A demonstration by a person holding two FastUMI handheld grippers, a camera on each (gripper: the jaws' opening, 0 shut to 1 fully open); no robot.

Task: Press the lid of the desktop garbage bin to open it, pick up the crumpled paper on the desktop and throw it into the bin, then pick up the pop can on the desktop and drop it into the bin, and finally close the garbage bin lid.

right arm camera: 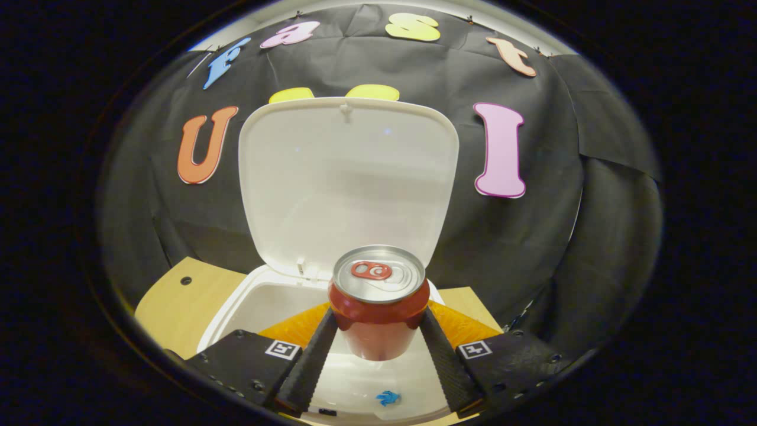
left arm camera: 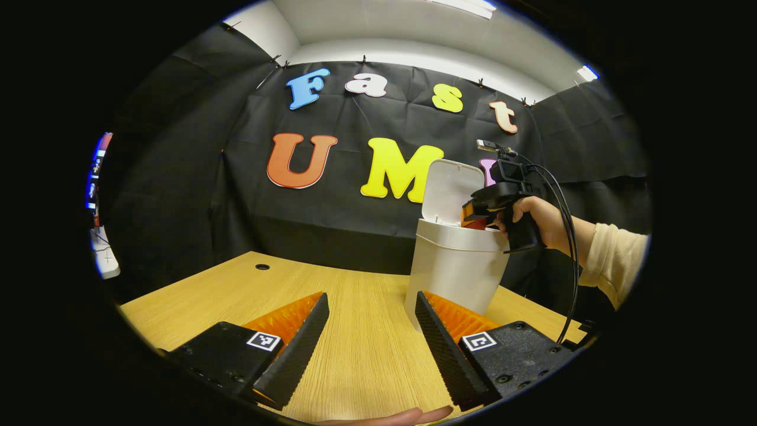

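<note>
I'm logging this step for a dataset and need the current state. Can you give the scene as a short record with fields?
bin: white garbage bin on the wooden desk
lid: lid open, standing upright
can: red pop can upright, above the bin's opening
right gripper: right gripper shut on the can
left gripper: left gripper open, low over the desk
crumpled paper: cannot tell

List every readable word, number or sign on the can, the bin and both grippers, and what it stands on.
Pop can: no print shows on its red side or top.
Bin and lid: no writing; blue mark inside, too blurred to read.
Left gripper, right gripper: square coded markers, no words.
</note>
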